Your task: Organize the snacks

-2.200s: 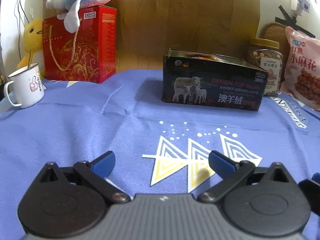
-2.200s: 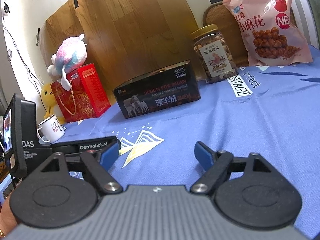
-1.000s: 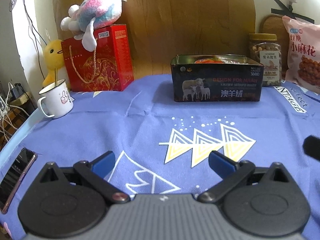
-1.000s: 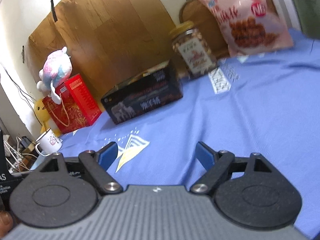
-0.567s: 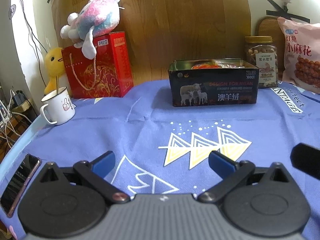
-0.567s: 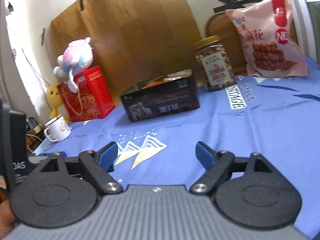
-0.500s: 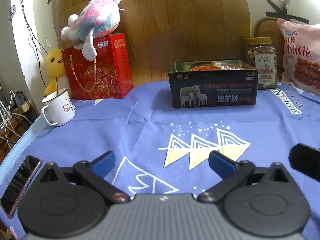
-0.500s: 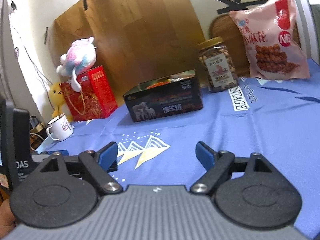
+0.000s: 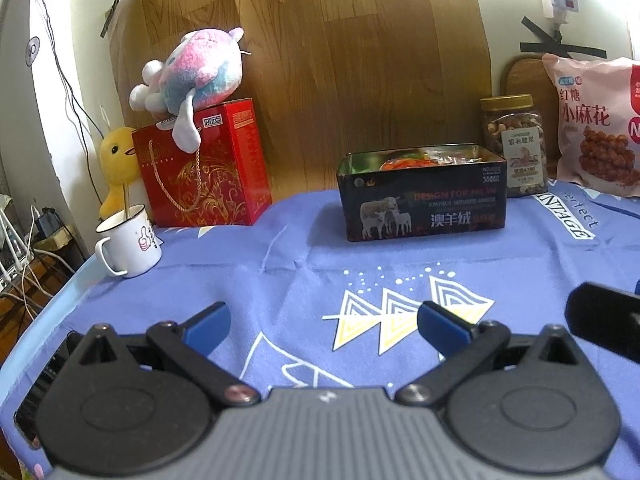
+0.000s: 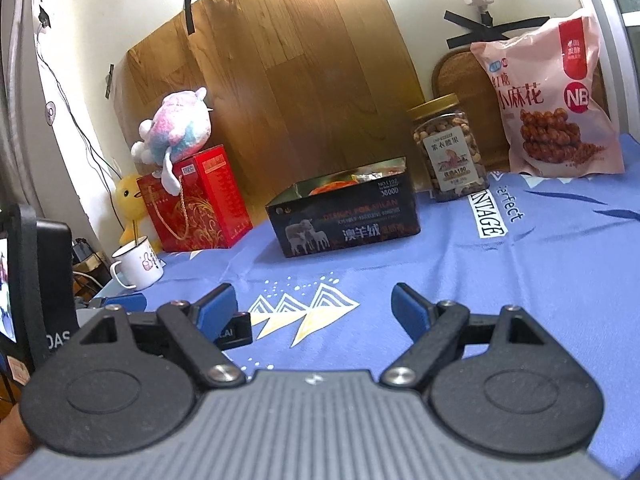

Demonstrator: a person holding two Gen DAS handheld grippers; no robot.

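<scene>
A black open tin with a sheep picture (image 9: 424,204) (image 10: 344,220) stands at the back of the blue cloth, with snack packets showing inside it. A clear jar of nuts with a gold lid (image 9: 514,144) (image 10: 450,148) stands right of the tin. A pink bag of twisted snacks (image 9: 596,128) (image 10: 556,100) leans at the far right. My left gripper (image 9: 323,322) is open and empty, well in front of the tin. My right gripper (image 10: 314,306) is open and empty, also in front of the tin.
A red gift box (image 9: 200,168) with a plush toy (image 9: 192,76) on top stands back left, beside a yellow duck (image 9: 116,160) and a white mug (image 9: 128,240). A phone (image 9: 48,368) lies at the cloth's left edge. A wooden board (image 9: 320,60) backs the table.
Both grippers have pulled back and risen, so the tin looks smaller and its inside shows. Both stay open and empty.
</scene>
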